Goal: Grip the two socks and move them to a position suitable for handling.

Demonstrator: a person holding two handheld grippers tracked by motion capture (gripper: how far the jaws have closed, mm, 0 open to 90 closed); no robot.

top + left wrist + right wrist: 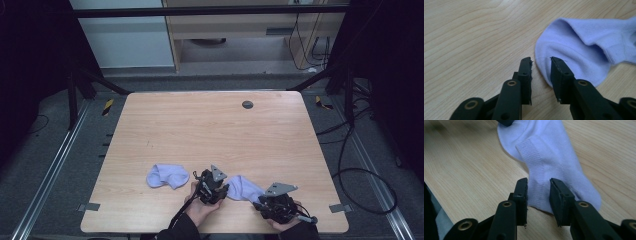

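At lower centre of the high view, the left gripper [223, 191] and right gripper [259, 204] bracket a pale lilac knit sock [243, 187] on the wooden table [210, 130], jaws parted astride each end (apparently to lift it). A second lilac sock [167, 176] lies left; pad contact is unclear.

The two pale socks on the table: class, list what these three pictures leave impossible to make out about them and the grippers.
- High view: the nearer sock has both ends hidden under the left gripper and right gripper.
- Left gripper view: the sock's cuff is cut off by the right edge.
- Right gripper view: a dark blurred object at the top edge covers the sock's far end.
- High view: the second sock is too small to show its knit.
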